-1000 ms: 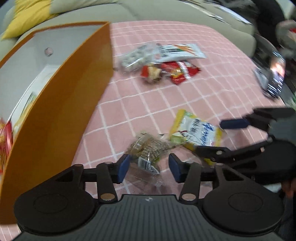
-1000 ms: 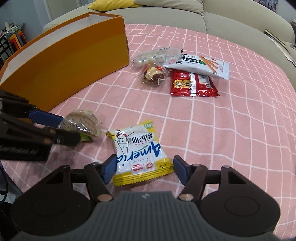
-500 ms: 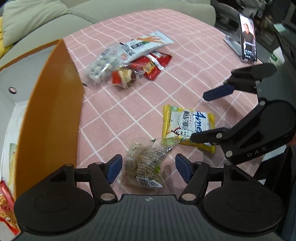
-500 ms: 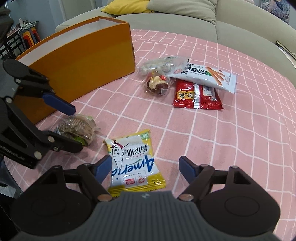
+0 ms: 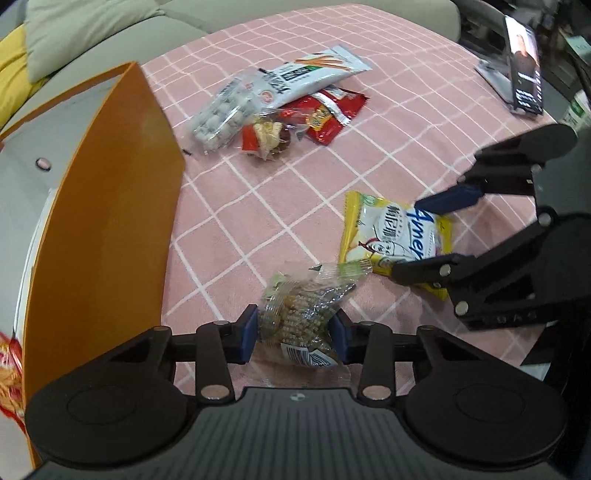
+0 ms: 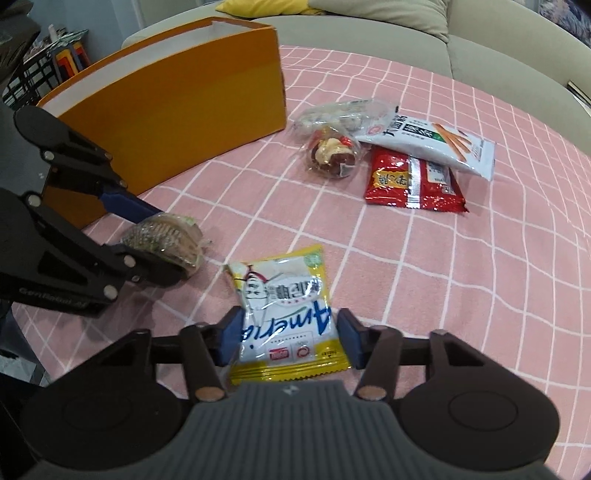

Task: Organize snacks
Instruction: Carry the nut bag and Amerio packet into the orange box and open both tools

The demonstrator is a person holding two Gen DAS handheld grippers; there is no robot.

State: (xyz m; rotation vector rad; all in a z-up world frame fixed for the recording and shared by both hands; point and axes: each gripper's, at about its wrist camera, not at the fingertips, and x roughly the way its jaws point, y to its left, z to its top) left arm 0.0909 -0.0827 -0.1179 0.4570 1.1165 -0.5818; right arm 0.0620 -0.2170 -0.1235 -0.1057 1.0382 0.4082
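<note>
A clear packet of brown crisp snack [image 5: 299,310] lies on the pink checked tablecloth [image 5: 280,206]. My left gripper [image 5: 293,332] is closing on it, and both blue pads touch its sides. To its right lies a yellow and white snack packet [image 6: 280,291]. My right gripper [image 6: 290,338] is closing on that one, its pads pressing both edges. The orange box [image 5: 110,221] stands open at the left, with a red packet [image 5: 7,373] inside. In the right wrist view the left gripper [image 6: 168,243] pinches the brown packet [image 6: 184,236] close to the box [image 6: 177,122].
Farther back lie a white stick-snack bag [image 5: 314,72], a red packet [image 5: 332,114], a clear bag of round sweets [image 5: 225,114] and a small clear pack [image 5: 266,136]. A phone [image 5: 524,77] stands at the far right. A sofa [image 6: 369,22] borders the table.
Both grippers opened wider, then narrowed onto their packets. The left wrist rolled, so the box and snacks swung in its view. The yellow packet now sits between the right pads.
</note>
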